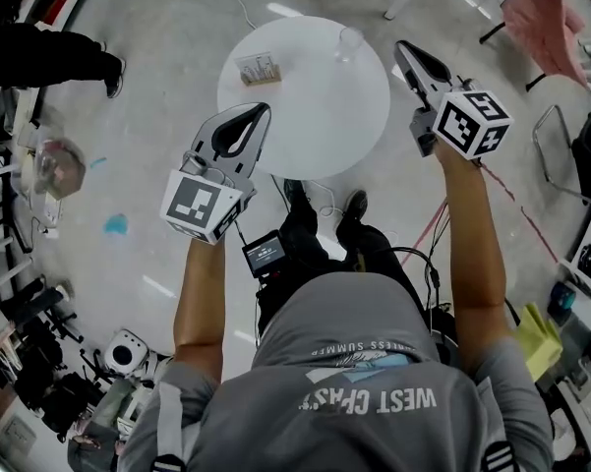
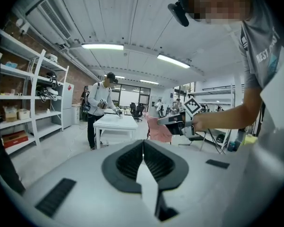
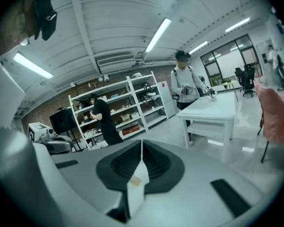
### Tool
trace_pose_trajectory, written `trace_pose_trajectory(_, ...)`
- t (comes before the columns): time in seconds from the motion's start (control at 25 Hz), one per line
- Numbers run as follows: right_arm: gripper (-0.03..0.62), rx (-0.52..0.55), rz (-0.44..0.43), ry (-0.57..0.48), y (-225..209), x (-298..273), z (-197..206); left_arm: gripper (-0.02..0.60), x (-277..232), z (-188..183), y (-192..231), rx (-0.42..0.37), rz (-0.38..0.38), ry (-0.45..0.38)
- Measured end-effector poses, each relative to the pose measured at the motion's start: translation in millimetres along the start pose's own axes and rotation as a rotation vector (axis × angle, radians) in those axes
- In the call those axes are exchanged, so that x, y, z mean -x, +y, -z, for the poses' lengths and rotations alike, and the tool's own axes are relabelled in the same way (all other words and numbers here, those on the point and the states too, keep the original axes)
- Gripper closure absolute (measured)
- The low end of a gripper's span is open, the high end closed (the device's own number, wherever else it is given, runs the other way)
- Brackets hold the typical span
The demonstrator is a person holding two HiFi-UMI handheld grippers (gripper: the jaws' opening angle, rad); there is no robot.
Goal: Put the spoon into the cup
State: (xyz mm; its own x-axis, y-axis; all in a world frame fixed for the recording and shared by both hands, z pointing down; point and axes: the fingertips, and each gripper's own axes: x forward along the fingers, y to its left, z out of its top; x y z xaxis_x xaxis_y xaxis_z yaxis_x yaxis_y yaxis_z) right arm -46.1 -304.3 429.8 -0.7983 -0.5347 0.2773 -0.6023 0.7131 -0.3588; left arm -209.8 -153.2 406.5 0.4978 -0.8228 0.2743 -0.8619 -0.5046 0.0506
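Observation:
A round white table [image 1: 315, 116] stands below me in the head view. A clear glass cup [image 1: 349, 41] sits near its far right edge. A small tan stand [image 1: 259, 68] sits at its far left; I cannot make out a spoon. My left gripper [image 1: 261, 109] hangs over the table's near left rim, shut with nothing in it. My right gripper [image 1: 401, 47] is raised just right of the cup, also shut and empty. In each gripper view the jaws meet in a thin line, for the left gripper [image 2: 142, 143] and the right gripper [image 3: 142, 143]. The right gripper [image 2: 175, 122] also shows in the left gripper view.
A person in black [image 1: 49, 55] stands at the far left beside cluttered shelves. A pink cloth on a chair [image 1: 543, 13] is at the far right. Cables run over the floor by my feet. Farther off stands a white rectangular table [image 2: 114, 123] with a person at it.

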Motion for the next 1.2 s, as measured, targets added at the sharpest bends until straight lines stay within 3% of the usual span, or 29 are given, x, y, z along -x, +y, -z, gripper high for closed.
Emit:
trace_pose_trajectory(0.48,0.592,0.428,-0.016,-0.154,127.7,104.2,-100.7,0.574,57.6,-70.1,-22.7,-0.084,-0.038,-0.082)
trace_pose_trajectory(0.68,0.592,0.473,-0.021,-0.199,155.6,139.7,-114.7,0.574,70.7,-94.2,-32.3,-0.103,-0.03,-0.166)
trace_pose_trajectory(1.2,0.592,0.444,0.049,-0.169,139.6,195.5,-63.4,0.574,86.2,-71.9,-38.6,-0.148,-0.036,-0.157)
